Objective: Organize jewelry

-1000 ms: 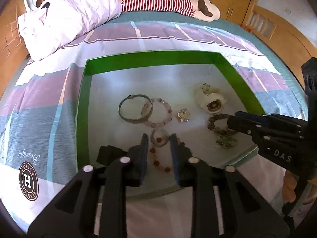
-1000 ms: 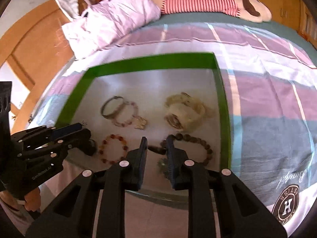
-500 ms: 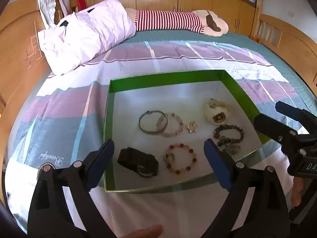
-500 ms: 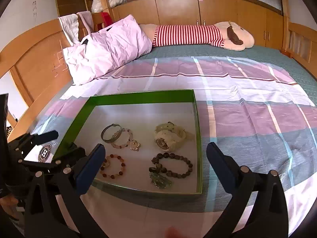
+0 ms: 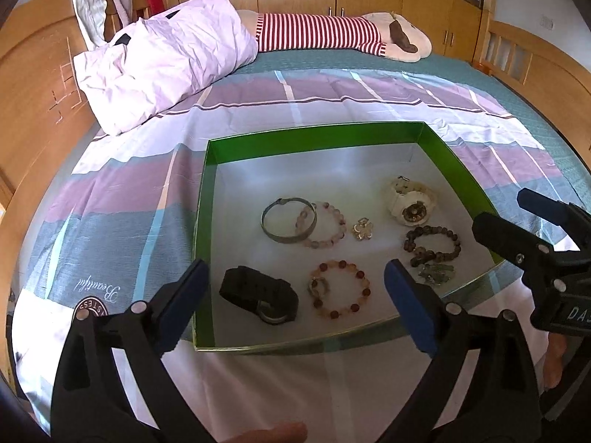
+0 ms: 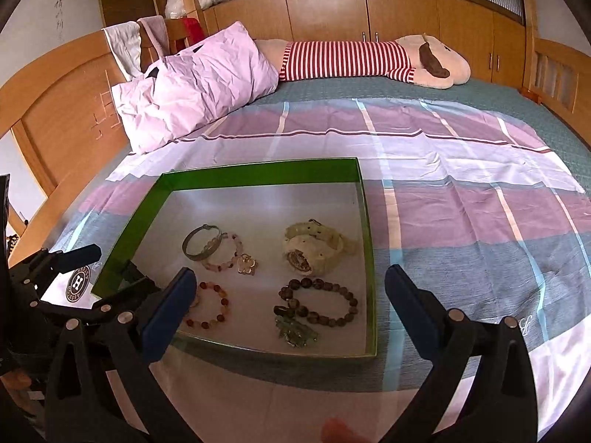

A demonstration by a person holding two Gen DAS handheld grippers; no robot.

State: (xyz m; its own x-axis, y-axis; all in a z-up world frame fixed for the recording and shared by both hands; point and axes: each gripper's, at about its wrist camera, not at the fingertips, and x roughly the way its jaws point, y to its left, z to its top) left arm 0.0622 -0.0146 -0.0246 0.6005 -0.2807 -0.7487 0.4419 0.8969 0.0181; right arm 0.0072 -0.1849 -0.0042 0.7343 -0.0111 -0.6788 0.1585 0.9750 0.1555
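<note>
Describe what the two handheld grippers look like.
Both are black plastic two-finger tools. The left gripper and right gripper each have angular black arms dotted with silver rivets, ending in blue padded jaws. White lettering reading "DAS" marks the right gripper's body in the left wrist view. No cables or sleeves show.

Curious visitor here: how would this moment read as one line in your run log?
left gripper: opening, empty | right gripper: open, empty | jewelry: seven pieces inside green box | bed: box on striped sheet

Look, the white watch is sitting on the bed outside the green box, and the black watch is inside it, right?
Not quite. The white watch lies inside the green box too, near its far right side, as the left wrist view shows. The black watch is inside the box, as you said.
</note>
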